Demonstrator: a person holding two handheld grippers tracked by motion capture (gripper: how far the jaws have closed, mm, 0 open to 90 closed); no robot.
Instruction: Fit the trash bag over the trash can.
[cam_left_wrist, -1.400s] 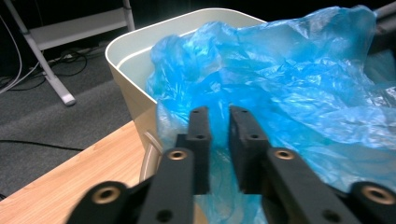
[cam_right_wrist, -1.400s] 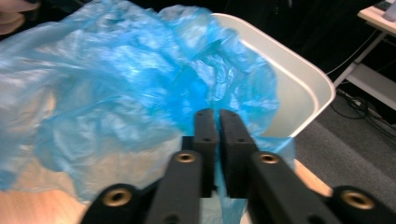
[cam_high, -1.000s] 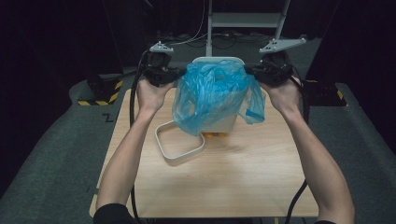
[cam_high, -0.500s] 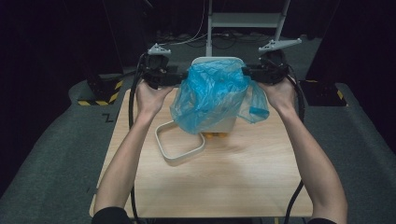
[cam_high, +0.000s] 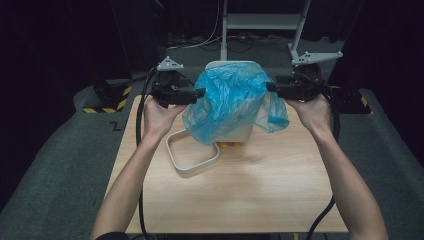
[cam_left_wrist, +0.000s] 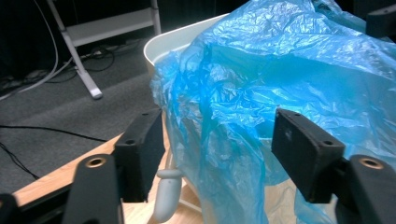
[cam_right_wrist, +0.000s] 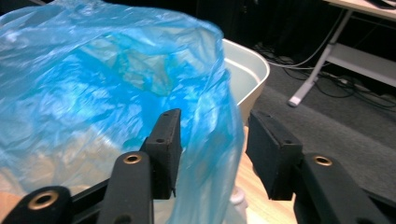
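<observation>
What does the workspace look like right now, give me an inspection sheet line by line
Surface: wooden table, bare at the near side.
Job's things: blue plastic bag draped over a white bin; white frame ring lying beside the bin.
Clutter: small orange item at the bin's base, too small to identify.
Grippers: left hand-held gripper and right hand-held gripper have just been opening; bag film hangs between each pair of jaws, pads not pressing it.
Cables: black cable trails from the left hand-held gripper.
Surroundings: grey floor mat, metal stand behind.

Thin, crinkled, glossy blue plastic bag (cam_high: 231, 102); smooth matt white bin (cam_high: 227, 67), probably plastic; pale wood-grain table (cam_high: 260, 195); matt black gripper pads (cam_left_wrist: 140, 149).
</observation>
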